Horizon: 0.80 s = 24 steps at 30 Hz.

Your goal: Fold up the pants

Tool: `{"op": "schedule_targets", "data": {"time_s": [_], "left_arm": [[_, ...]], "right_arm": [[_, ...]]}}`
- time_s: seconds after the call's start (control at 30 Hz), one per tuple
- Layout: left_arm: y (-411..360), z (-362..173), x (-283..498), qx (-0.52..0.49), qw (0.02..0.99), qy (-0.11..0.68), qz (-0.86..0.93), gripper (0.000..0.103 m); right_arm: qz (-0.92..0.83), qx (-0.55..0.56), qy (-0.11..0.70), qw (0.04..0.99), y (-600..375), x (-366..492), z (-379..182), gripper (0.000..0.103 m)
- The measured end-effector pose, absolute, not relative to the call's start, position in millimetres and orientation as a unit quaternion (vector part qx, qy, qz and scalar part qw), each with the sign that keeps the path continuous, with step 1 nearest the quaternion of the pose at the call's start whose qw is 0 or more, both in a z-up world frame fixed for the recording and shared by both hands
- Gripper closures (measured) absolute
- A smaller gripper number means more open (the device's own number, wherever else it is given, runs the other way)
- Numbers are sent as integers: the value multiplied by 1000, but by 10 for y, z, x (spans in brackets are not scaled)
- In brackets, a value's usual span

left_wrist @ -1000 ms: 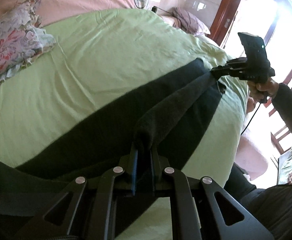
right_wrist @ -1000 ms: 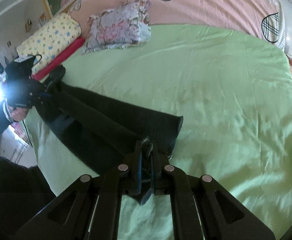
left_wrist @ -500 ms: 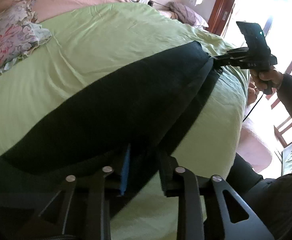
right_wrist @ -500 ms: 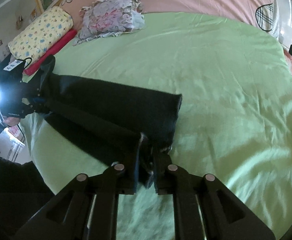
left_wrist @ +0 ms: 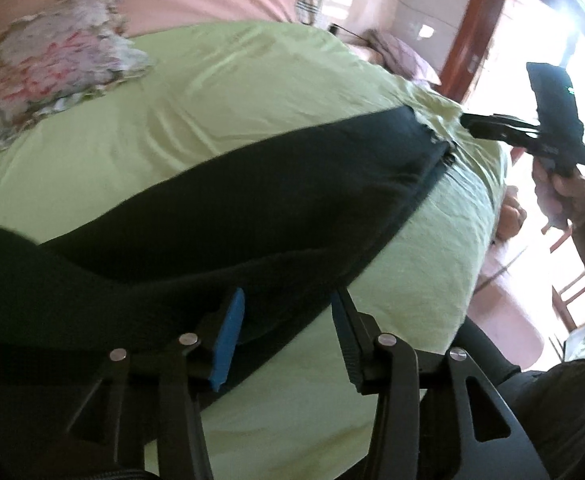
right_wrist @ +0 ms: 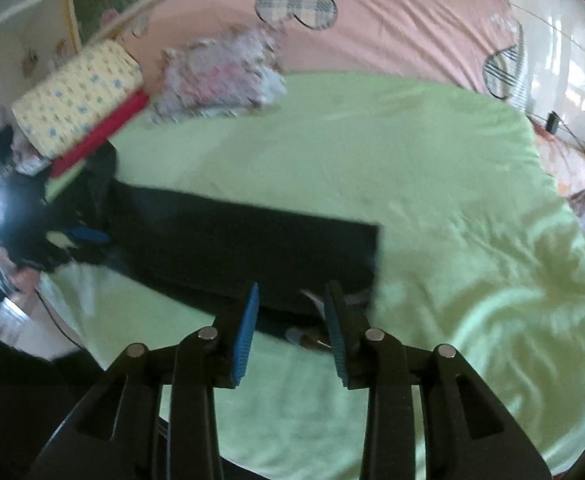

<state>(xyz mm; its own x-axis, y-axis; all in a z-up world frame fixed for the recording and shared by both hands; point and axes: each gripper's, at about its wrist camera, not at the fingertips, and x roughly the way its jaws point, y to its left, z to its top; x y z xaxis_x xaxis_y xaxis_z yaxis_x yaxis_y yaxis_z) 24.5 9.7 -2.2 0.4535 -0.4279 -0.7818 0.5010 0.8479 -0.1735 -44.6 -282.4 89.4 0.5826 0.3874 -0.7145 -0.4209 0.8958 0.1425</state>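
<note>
The black pants [left_wrist: 252, 200] lie flat on the green bed sheet [left_wrist: 252, 92], one leg folded over the other, stretching from my left side to the hem at the right. My left gripper [left_wrist: 286, 300] is open at the waist end, with the cloth lying loose between its fingers. My right gripper [right_wrist: 290, 292] is open just short of the hem end of the pants [right_wrist: 252, 240], holding nothing. It also shows in the left wrist view [left_wrist: 468, 122], a little past the hem.
A floral cushion [right_wrist: 220, 76], a yellow pillow [right_wrist: 80, 96] and a red roll [right_wrist: 100, 136] lie at the head of the bed by the pink headboard [right_wrist: 392, 32]. The bed's edge runs close to me. A wooden door frame [left_wrist: 476, 28] stands beyond the bed.
Both grippers have opened and let go of the pants. The lifted leg has been laid down flat over the other leg. Both grippers have drawn back slightly.
</note>
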Motion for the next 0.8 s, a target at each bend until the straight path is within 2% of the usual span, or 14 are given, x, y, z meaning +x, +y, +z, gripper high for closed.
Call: {"op": "schedule_targets", "data": {"time_s": [0.63,0.8], "left_arm": [[1419,174,175,-42,896,422,-133,56],[1702,214,216,-53,901,418,-101,53]], "right_arm": [[377,-10,396,837,-1151,-147,715,63],[401,-7,398,825,-895,-85,688,63]]}}
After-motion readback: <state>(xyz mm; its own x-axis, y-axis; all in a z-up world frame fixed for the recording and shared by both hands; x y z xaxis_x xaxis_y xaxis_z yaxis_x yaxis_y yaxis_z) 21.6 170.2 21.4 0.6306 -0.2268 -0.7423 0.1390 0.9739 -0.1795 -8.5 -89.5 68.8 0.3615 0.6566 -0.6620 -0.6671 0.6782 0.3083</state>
